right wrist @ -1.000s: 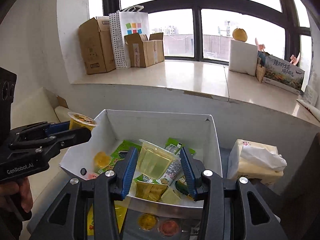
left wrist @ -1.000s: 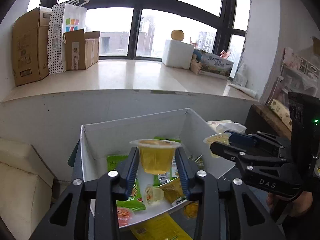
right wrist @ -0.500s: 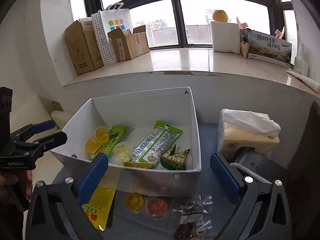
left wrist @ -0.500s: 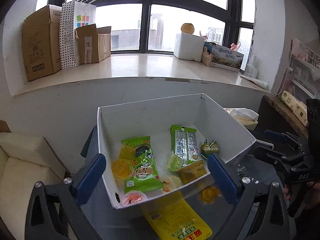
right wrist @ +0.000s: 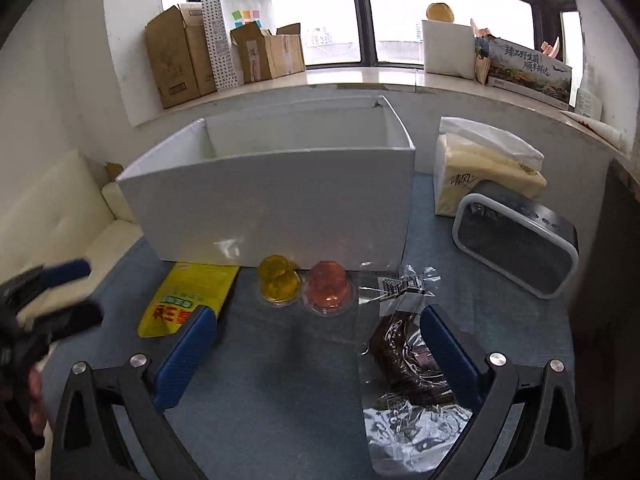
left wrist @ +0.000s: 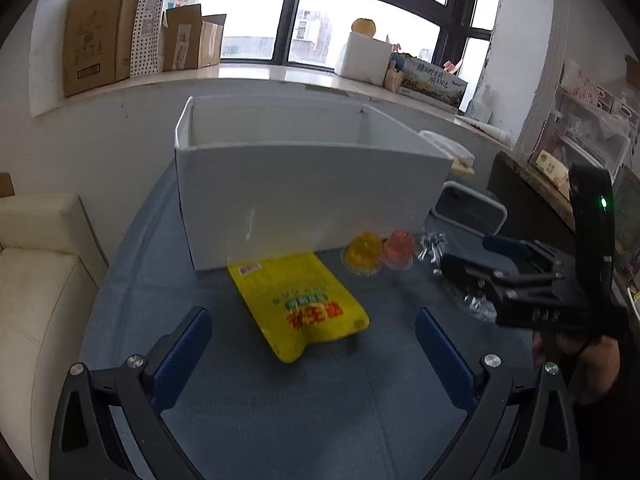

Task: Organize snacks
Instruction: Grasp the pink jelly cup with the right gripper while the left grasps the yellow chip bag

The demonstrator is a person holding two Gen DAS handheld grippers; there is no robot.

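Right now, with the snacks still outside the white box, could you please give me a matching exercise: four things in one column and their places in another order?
Things:
1. yellow packet
2. orange jelly cup
3. pink jelly cup
4. tissue pack

Places:
a. right of the white box, behind the grey speaker
b. leftmost in front of the box
c. between the orange cup and the clear-wrapped dark snack
d. between the packet and the pink cup

Pairs: 1-b, 2-d, 3-c, 4-a

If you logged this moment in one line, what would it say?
left gripper: open, empty | right gripper: open, empty | outside box: yellow bag, yellow cup, red cup, brown pack
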